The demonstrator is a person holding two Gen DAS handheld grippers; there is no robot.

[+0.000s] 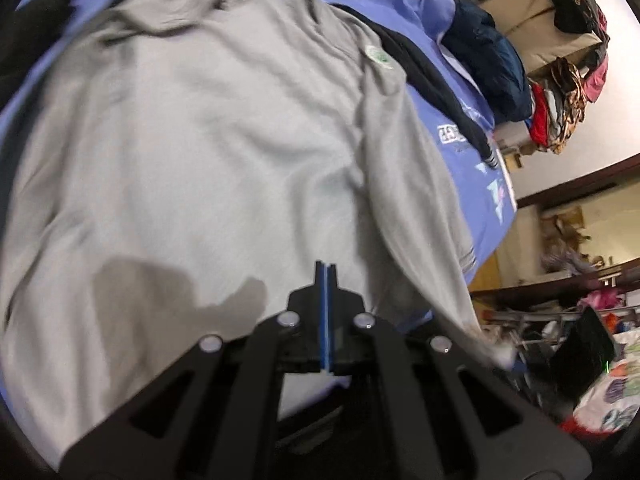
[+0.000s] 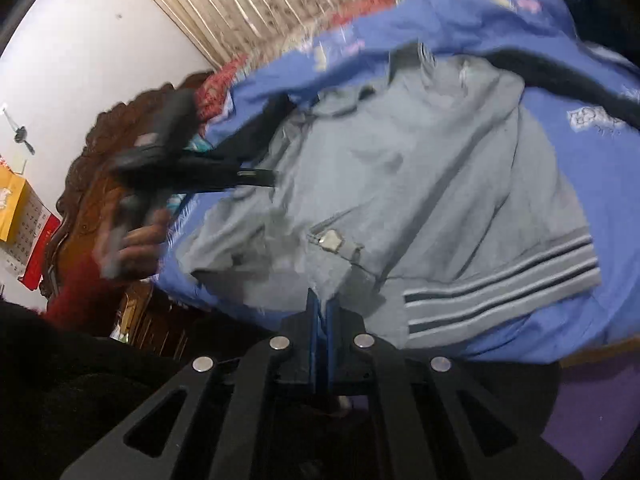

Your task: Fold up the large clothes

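In the left wrist view, the grey sweater lies spread over the blue bedsheet and fills the frame from the left edge to past the middle, its collar at the top and a small green badge right of centre. At bottom centre the left gripper hovers over the cloth with its jaws pressed flat together and nothing between them. To the right a dark garment runs along the sweater's edge, then a navy bundle, and at the upper right a cardboard box with a heap of clothes spilling beside it; more clutter fills the lower right. In the right wrist view, the left side shows a white wall with a yellow calendar, a carved wooden headboard, and a hand in a red sleeve gripping the other black tool, which reaches in over the sweater's left edge. The sweater sits mid-frame, its striped cuff at lower right. At bottom centre the right gripper has its jaws nearly closed, a fold of grey cloth pinched at their tips. A dark garment crosses the sheet at upper right.
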